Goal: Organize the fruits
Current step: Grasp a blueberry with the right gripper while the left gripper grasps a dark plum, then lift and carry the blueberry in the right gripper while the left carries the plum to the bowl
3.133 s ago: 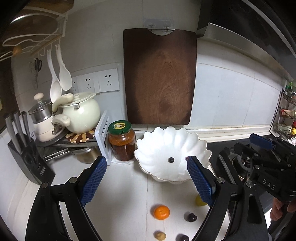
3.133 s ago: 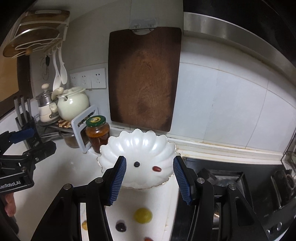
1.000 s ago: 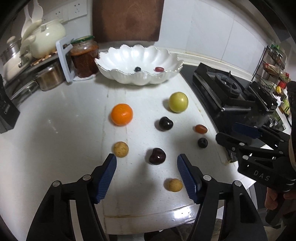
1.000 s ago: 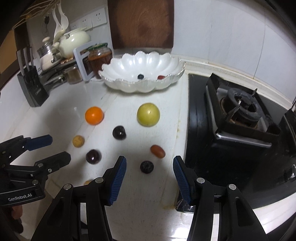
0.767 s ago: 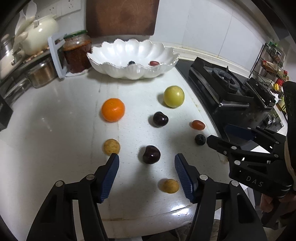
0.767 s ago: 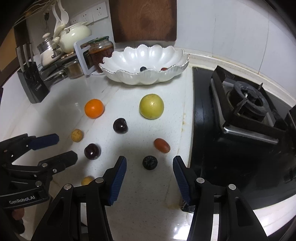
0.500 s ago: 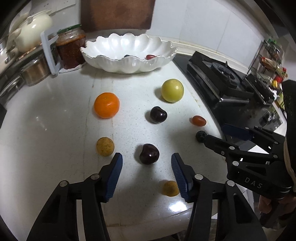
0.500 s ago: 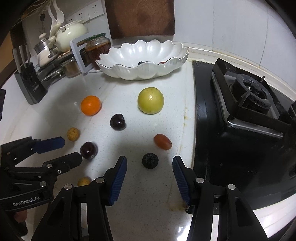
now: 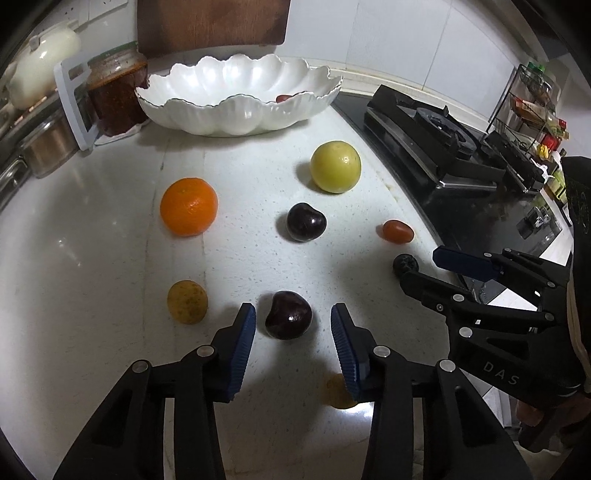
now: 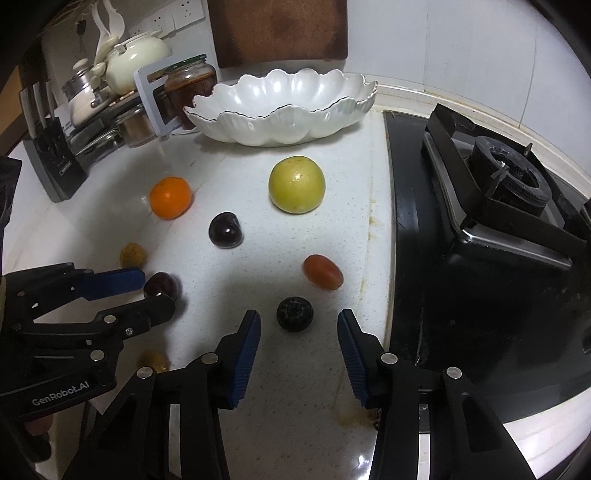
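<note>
Loose fruit lies on the white counter in front of a white scalloped bowl (image 9: 240, 110). My left gripper (image 9: 291, 325) straddles a dark cherry (image 9: 289, 314); its jaws are closing, with gaps left on both sides. My right gripper (image 10: 297, 328) stands around a blueberry (image 10: 294, 314), jaws closing too, pads clear of it. Further out lie an orange (image 9: 188, 206), a yellow-green round fruit (image 9: 335, 167), a second dark cherry (image 9: 306, 222), a red cherry tomato (image 10: 323, 272) and a small yellow fruit (image 9: 187, 301). Another small yellow fruit (image 9: 338, 391) sits under the left gripper's right finger.
A black gas stove (image 10: 491, 206) borders the counter on the right. A jar (image 9: 118, 92), pots and a knife block (image 10: 55, 155) stand at the back left. The counter's front edge runs just beneath both grippers. A wooden cutting board (image 10: 280, 29) leans on the wall.
Both grippers have come down toward the counter and narrowed their jaws. The left one now has the dark cherry between its fingers, the right one the blueberry.
</note>
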A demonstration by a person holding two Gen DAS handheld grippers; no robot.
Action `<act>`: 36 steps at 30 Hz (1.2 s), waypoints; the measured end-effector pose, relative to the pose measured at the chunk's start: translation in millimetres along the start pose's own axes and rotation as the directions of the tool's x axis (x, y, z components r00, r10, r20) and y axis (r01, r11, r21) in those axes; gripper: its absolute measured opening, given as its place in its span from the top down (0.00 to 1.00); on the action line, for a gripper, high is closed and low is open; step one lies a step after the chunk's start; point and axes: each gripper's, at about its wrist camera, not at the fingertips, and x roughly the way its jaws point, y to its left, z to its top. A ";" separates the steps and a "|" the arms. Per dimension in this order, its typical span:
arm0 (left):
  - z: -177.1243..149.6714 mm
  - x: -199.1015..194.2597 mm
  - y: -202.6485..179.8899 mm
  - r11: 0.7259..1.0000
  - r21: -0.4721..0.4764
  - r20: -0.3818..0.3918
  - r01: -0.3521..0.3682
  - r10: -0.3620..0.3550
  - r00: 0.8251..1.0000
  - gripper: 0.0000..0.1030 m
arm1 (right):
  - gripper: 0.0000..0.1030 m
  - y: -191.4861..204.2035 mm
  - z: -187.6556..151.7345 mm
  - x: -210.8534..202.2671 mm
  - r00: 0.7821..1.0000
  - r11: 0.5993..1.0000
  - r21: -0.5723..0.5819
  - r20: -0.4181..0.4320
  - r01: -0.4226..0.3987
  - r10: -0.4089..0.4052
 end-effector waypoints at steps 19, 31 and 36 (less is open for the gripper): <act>0.0 11.5 2.3 1.000 -0.001 -0.027 -0.011 0.011 1.000 0.72 | 0.75 1.4 2.3 13.9 1.000 1.000 -0.027 -0.015 -0.012 0.011; 2.5 4.9 3.4 0.999 -0.036 -0.007 -0.009 0.009 1.000 0.73 | 0.77 2.6 3.7 7.4 0.999 0.999 -0.028 -0.001 -0.032 0.032; 7.9 -4.1 4.4 0.999 -0.050 0.021 -0.017 0.018 1.000 0.73 | 0.77 4.8 7.6 -1.2 0.999 0.999 -0.033 0.022 -0.035 0.036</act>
